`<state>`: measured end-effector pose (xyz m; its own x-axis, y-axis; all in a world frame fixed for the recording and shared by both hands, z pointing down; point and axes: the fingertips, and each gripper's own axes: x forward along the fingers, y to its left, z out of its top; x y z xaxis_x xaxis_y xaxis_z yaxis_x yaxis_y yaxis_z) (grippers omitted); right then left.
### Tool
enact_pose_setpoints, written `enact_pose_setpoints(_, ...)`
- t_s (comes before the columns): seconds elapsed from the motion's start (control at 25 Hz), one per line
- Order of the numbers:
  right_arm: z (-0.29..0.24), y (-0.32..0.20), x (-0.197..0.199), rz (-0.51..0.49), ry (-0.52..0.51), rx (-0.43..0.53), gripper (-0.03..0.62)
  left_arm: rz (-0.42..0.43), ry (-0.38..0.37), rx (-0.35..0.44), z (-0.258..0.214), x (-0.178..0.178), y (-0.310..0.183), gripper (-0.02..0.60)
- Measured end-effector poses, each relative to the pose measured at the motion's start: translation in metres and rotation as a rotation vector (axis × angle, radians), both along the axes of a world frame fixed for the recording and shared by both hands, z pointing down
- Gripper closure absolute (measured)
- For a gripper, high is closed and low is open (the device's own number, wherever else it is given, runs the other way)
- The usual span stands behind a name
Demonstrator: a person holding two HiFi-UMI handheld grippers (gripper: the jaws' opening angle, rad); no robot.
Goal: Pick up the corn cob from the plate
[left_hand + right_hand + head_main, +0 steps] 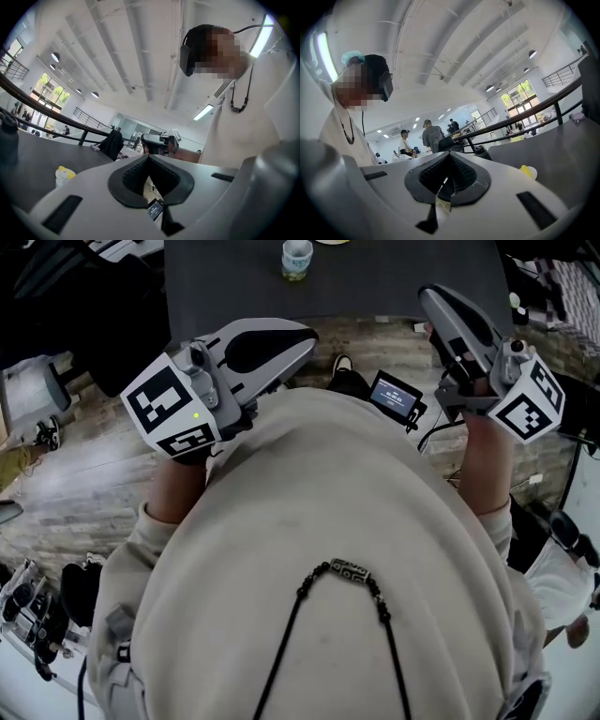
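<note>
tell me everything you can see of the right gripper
The right gripper has a smooth light grey shell, with two black ribbed pads at the jaws. The jaws stand together with nothing between them. A cube with black and white square markers sits at its rear, above the person's forearm. The gripper is held in the air, roughly level, near the edge of the dark table, and touches nothing there.

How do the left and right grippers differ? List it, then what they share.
The left gripper shows mostly white from above; the right gripper shows mostly dark. The left gripper's tip stops short of the table; the right gripper's tip overlaps its edge in the head view. Both are shut and empty.
</note>
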<state>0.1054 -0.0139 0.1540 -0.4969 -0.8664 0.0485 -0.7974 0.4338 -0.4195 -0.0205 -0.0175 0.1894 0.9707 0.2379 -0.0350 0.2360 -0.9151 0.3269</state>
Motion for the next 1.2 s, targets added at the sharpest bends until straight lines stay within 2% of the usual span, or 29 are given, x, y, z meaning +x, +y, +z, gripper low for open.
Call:
enact_pose_setpoints(0.2, -0.005, 0.001, -0.016, -0.08, 0.003, 0.008, 0.579, -0.098, 0.006, -0.018, -0.005, -0.016, 0.008, 0.578)
enact_pose_setpoints(0.6, -0.006, 0.012, -0.015, -0.122, -0.048, 0.025, 0.579, -0.166, 0.006, -0.019, -0.015, -0.018, 0.025, 0.578)
enact_pose_setpoints(0.76, -0.023, 0.016, -0.01, -0.133, -0.059, 0.042, 0.579, -0.182, 0.009, -0.031, -0.036, -0.016, 0.03, 0.578)
enact_pose_setpoints(1.0, -0.026, 0.018, -0.002, -0.147, -0.136, 0.041, 0.579, -0.195, -0.024, -0.058, -0.057, -0.008, 0.031, 0.578)
enact_pose_setpoints(1.12, -0.01, 0.032, 0.009, -0.121, -0.195, 0.018, 0.579, -0.182, -0.049, -0.065, -0.06, -0.001, 0.04, 0.578)
enact_pose_setpoints(1.2, 0.022, 0.045, 0.016, -0.102, -0.236, -0.029, 0.579, -0.177, -0.086, -0.091, -0.041, 0.002, 0.049, 0.578)
